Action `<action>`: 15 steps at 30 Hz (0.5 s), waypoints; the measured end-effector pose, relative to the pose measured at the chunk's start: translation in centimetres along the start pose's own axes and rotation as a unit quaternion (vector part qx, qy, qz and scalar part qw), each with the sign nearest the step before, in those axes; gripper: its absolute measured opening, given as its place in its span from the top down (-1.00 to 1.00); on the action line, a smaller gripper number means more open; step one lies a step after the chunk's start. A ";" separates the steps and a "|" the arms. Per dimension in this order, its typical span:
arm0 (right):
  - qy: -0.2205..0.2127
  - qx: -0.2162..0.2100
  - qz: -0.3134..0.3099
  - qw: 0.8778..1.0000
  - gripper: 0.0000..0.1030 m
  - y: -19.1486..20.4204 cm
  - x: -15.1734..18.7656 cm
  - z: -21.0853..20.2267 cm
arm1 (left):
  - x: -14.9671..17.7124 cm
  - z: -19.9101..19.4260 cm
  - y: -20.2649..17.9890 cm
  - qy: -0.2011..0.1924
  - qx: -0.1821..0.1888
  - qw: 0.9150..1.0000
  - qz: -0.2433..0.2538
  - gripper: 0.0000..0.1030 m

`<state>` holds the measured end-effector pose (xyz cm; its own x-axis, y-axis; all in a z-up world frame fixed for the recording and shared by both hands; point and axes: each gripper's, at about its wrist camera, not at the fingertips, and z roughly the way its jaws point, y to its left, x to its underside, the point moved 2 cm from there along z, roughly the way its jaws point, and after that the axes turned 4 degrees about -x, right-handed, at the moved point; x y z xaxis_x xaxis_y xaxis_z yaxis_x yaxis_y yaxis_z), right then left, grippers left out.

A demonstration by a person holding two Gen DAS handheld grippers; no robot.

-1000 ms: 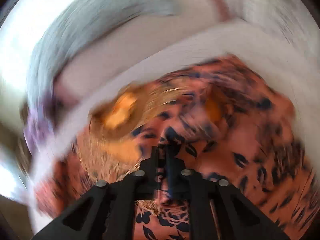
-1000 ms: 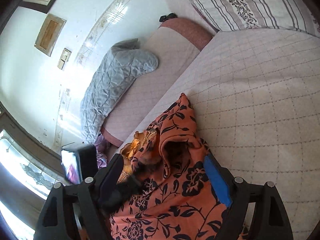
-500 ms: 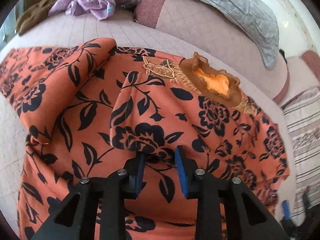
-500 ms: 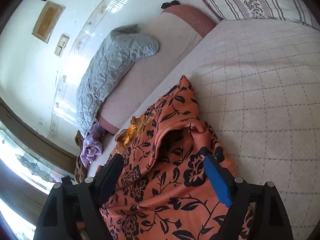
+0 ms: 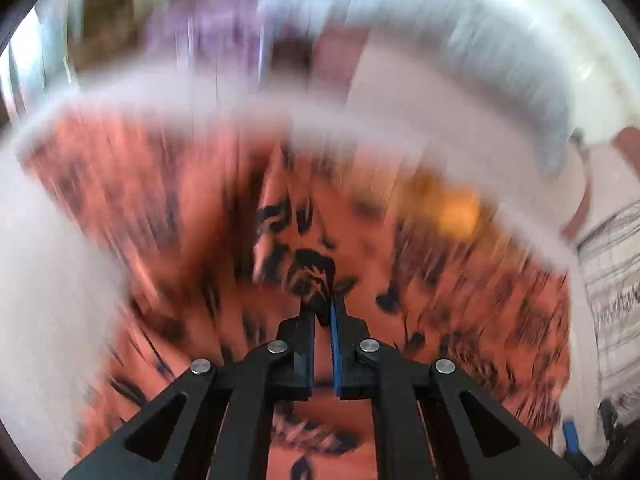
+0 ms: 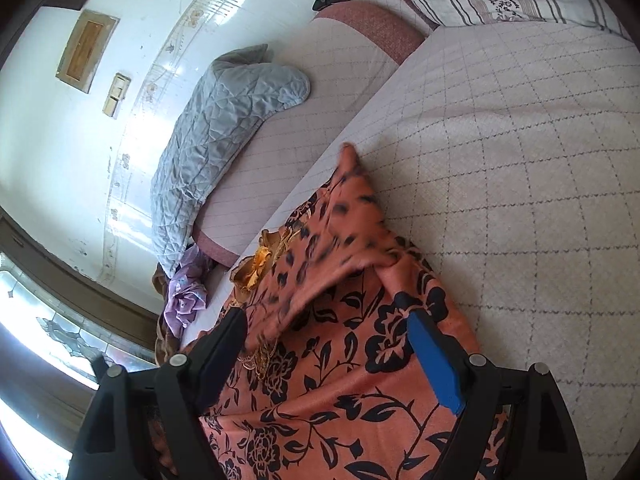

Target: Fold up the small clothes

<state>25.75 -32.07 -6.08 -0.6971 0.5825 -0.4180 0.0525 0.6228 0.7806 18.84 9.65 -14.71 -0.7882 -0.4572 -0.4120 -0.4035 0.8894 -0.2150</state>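
Two grippers: left gripper (image 5: pixel 323 306) pinches a fold of the soft, limp dress (image 6: pixel 360 380); right gripper (image 6: pixel 340 344) gapes wide over its hem, best gripped at edges

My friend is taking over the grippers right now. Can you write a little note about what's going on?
Left gripper: shut on a pinch of the orange dress.
Right gripper: open above the dress, holding nothing.
Dress: spread on the quilted bed, one flap raised, gold collar toward the grey pillow.
Done: fold just started.
Left: lay the flap flat, finish folding. A purple garment waits at the bed's edge.
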 end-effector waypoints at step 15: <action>0.080 -0.099 0.080 0.989 -0.71 0.5 -1.1 2.1 | 1.6 -5.6 -1.1 -0.090 -0.009 0.992 0.089 0.04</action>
<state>28.08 -31.28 -6.20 -0.7960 0.5656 -0.2157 0.0407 0.4055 0.9132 15.42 8.02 -10.13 -0.7528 -0.2845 -0.5936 -0.2742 0.9554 -0.1101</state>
